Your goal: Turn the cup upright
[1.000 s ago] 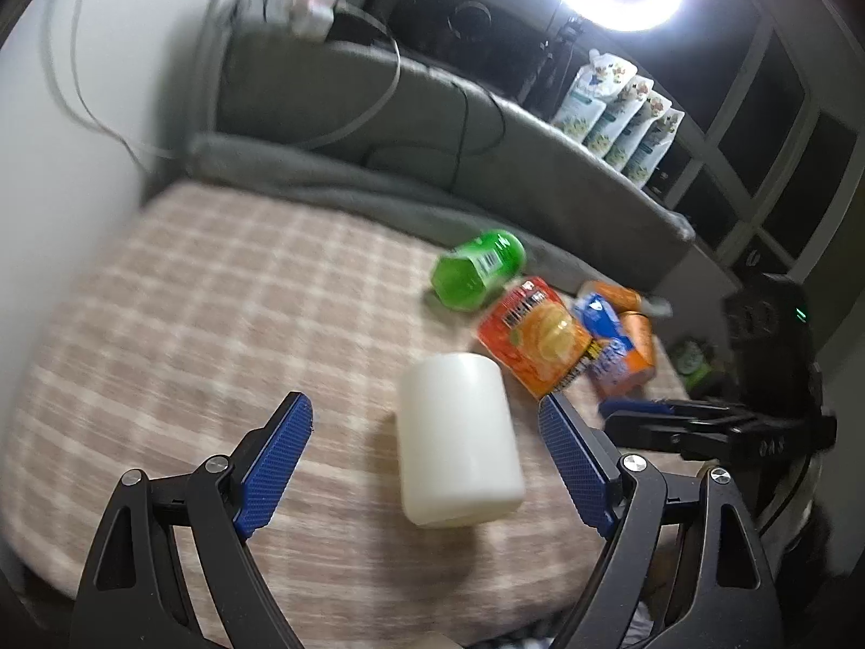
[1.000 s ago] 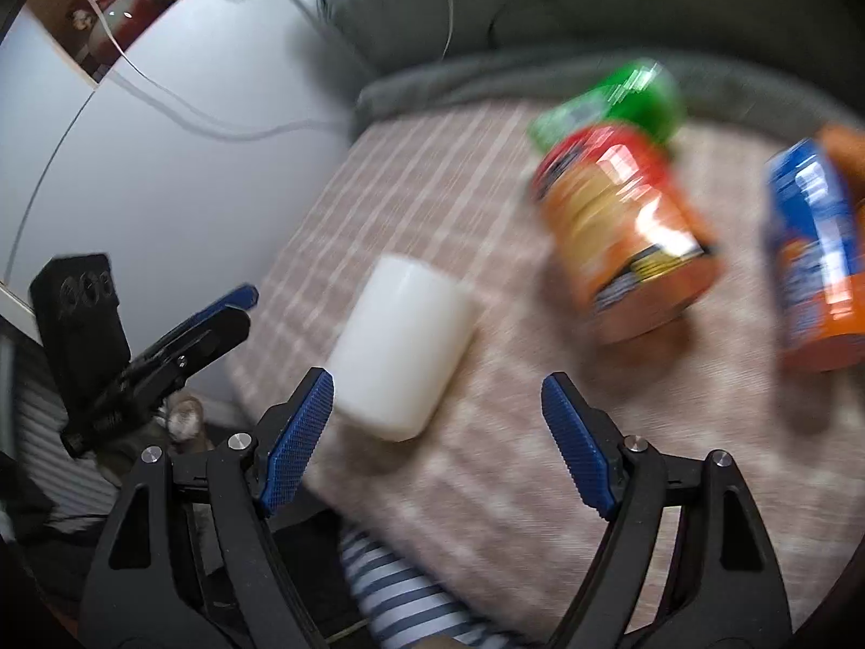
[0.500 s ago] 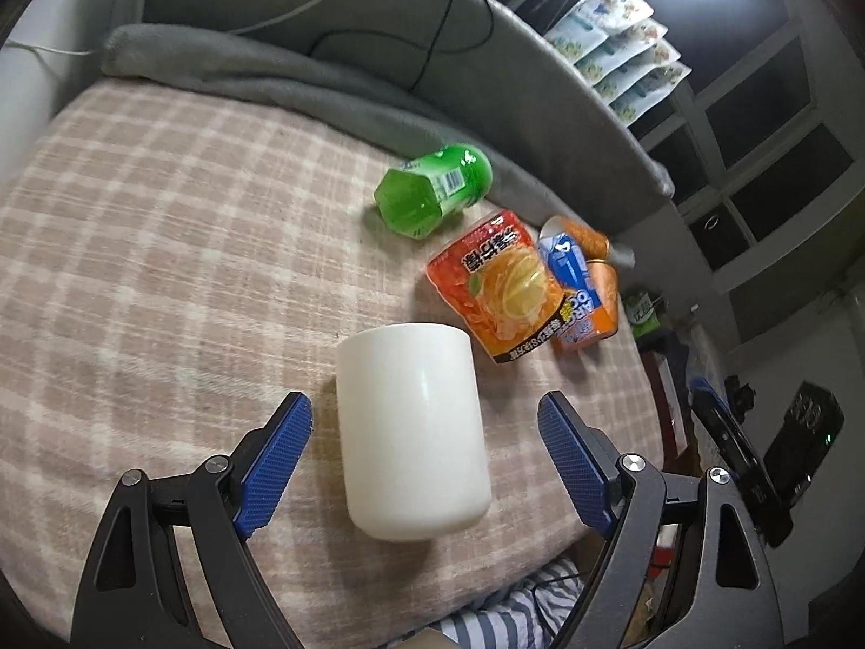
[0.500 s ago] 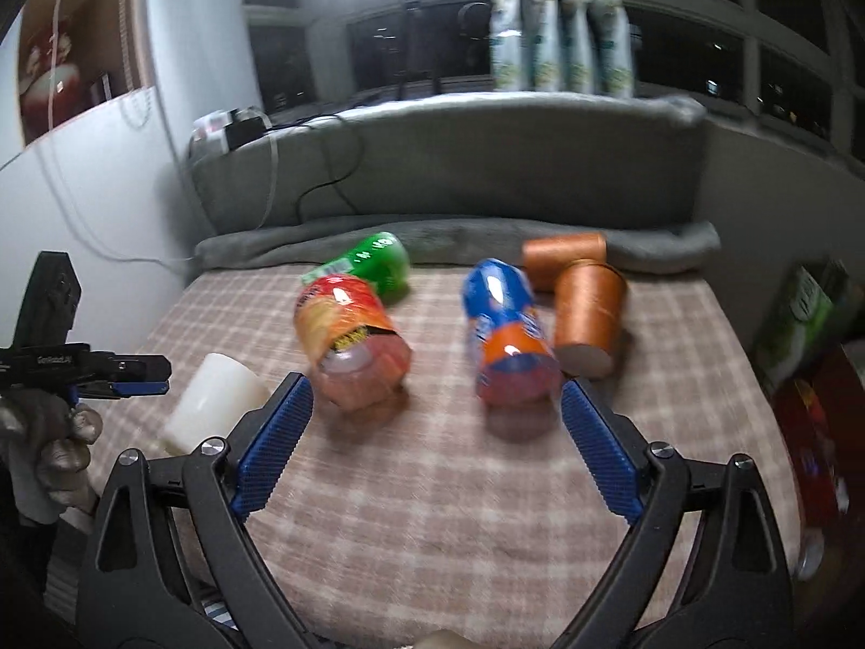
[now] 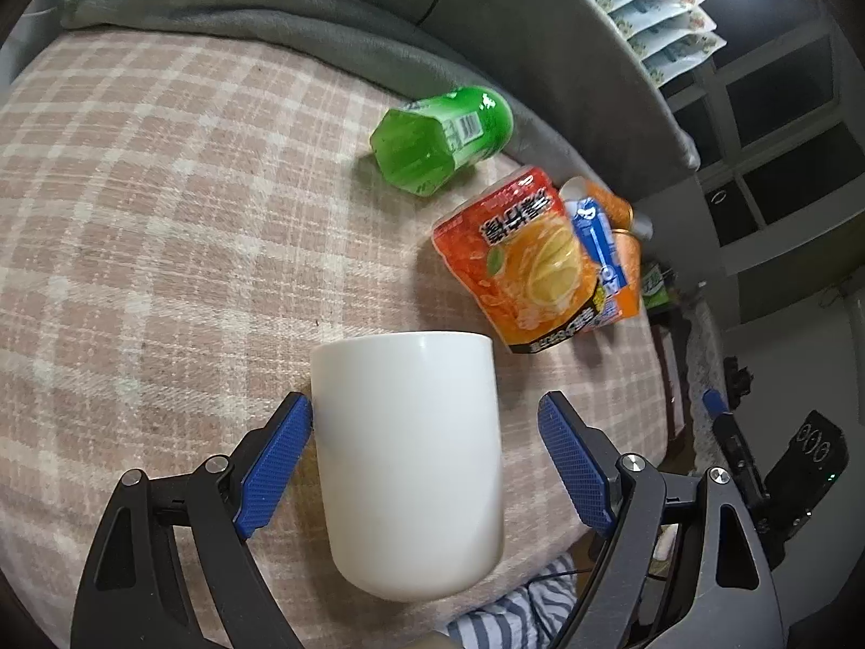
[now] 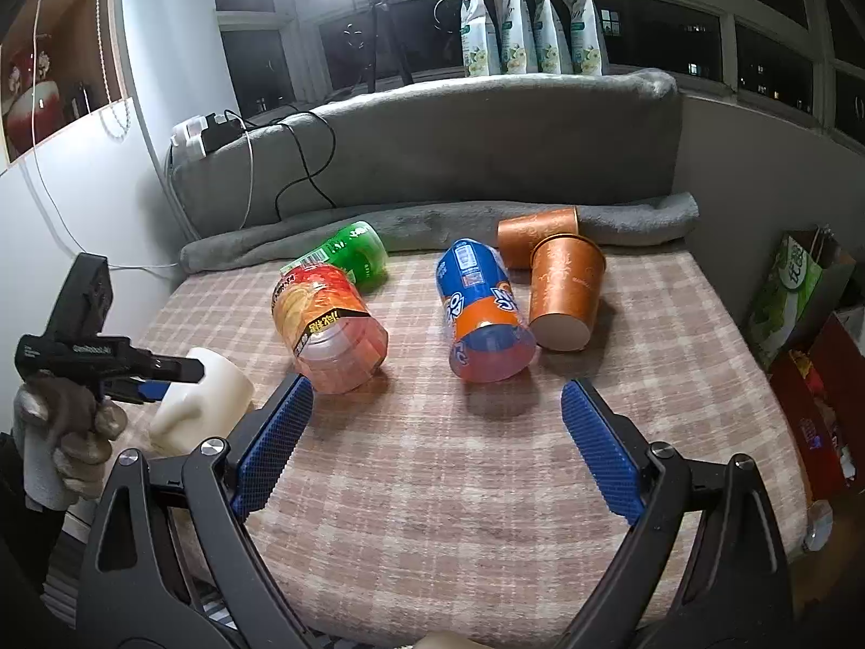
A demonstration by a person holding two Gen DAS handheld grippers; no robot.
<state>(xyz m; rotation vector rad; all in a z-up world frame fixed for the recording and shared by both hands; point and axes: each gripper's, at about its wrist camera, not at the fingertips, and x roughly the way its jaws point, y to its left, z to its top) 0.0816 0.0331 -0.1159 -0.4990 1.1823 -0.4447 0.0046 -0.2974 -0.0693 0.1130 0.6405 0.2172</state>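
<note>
A white cup [image 5: 408, 459] is seen lying on its side at the near edge of the checked blanket [image 5: 162, 216], between the spread fingers of the left gripper [image 5: 424, 457]; one blue pad [image 5: 275, 465] touches or nearly touches its wall, the other stands apart. What is inside the cup cannot be told. Beyond the cup, a red-orange cup [image 6: 327, 324] printed with orange slices and unreadable script, a green cup [image 6: 351, 254] bearing a barcode, a blue-and-orange cup [image 6: 484, 313] and two copper paper cups [image 6: 565, 292] are laid on their sides, with nothing visible inside. The right gripper [image 6: 435, 446] is held wide, gripping nothing, well apart from the white cup.
</note>
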